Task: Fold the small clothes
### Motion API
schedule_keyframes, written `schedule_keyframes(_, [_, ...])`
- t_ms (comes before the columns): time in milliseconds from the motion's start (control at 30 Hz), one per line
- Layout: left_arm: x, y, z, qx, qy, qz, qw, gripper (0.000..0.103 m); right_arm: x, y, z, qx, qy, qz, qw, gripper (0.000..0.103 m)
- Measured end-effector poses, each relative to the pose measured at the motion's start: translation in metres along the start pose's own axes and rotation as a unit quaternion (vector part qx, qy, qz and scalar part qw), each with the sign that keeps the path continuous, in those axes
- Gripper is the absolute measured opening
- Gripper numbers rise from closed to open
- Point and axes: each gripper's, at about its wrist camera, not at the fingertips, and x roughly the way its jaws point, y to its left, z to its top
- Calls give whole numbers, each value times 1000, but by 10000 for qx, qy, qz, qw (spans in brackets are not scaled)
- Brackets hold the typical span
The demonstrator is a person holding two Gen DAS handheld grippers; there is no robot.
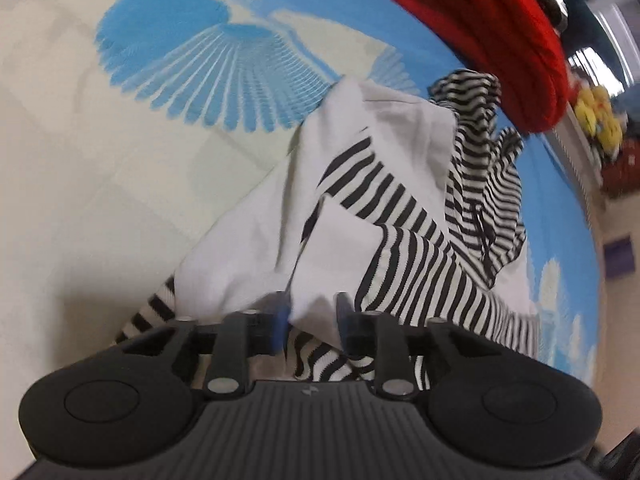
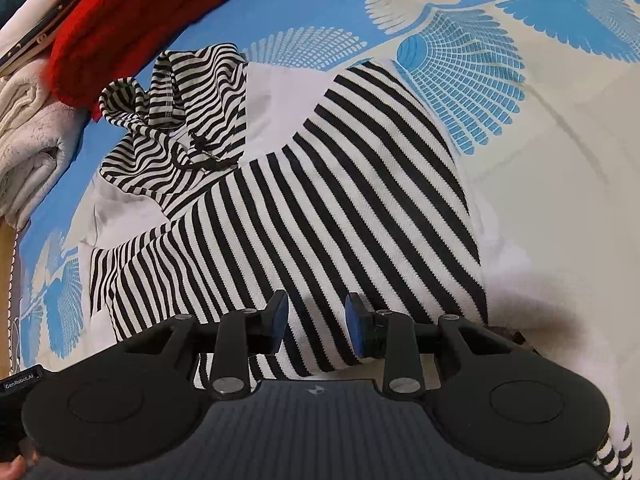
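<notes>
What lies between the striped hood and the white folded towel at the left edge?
In the right wrist view, bare blue bedsheet separates striped hood from white towel; a red garment lies just above.

Left gripper jaws pinch the striped hoodie's white fold.

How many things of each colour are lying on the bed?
Black-and-white striped: 1, the hooded top
Red: 1, the knitted garment
White fluffy: 1, the folded towel
Total: 3, all on the blue-and-cream bedsheet
</notes>
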Motion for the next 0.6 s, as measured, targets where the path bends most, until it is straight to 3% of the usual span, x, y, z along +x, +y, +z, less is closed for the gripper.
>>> schedule_keyframes(67, [-11,-4,-1,149,-297,135,9994,4,1,0,0,-4,-7,-22,10000,33])
schedule_keyframes(167, [-29,-2,-8,-22,-565,353,9978,4,0,-1,0,0,-29,-45,10000,33])
schedule_keyframes(300, [-31,1,-18,-83,-543,936,9941,1,-2,-3,1,0,-106,-128,9999,33])
schedule_keyframes(333, [-28,2,-17,-141,-471,918,9946,1,-2,-4,2,-10,-118,-179,9998,33])
schedule_keyframes(400, [-34,-6,-14,64,-734,900,9932,2,0,-7,2,-9,-97,-299,9995,33])
schedule_keyframes(433, [-39,-16,-13,361,-945,799,9917,3,1,-9,2,23,-72,-353,9993,33])
schedule_keyframes(500, [-38,-36,-16,953,-992,533,9891,8,4,-12,2,62,-39,-431,9990,33])
schedule_keyframes(567, [-23,-38,-19,996,-701,458,9915,8,5,-13,1,58,-36,-517,9986,33])
schedule_keyframes(600, [-10,-32,-20,815,-345,455,9950,8,5,-13,1,41,-43,-551,9985,33])
